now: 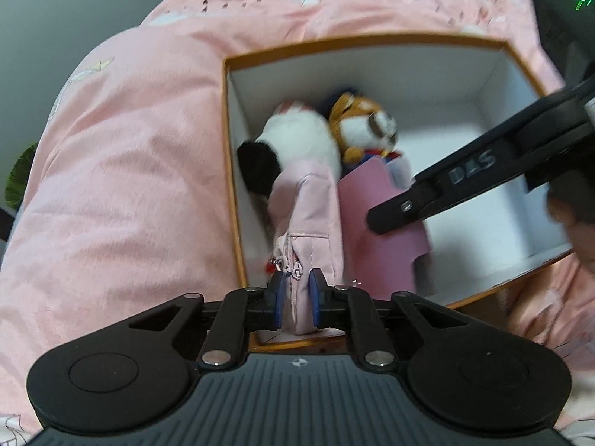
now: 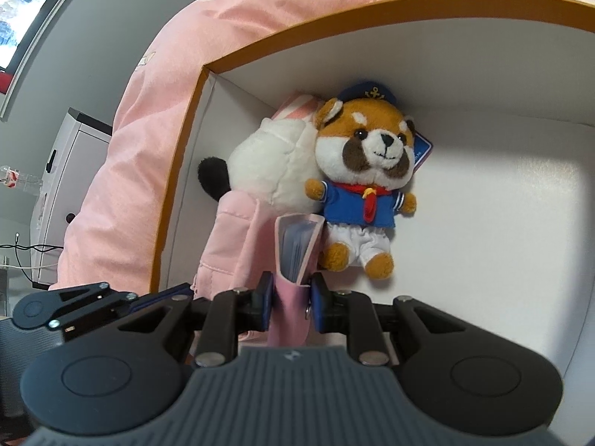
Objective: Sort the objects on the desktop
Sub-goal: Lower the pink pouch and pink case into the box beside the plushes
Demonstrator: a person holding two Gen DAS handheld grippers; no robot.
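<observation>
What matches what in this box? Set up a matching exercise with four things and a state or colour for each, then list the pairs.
Things:
1. pouch
2. wallet
3. sailor plush
4. box

States or colours:
A. orange rim
B. blue cap
C. gripped by the left gripper
D. gripped by the right gripper

Pairs: 1-C, 2-D, 3-B, 4-A
</observation>
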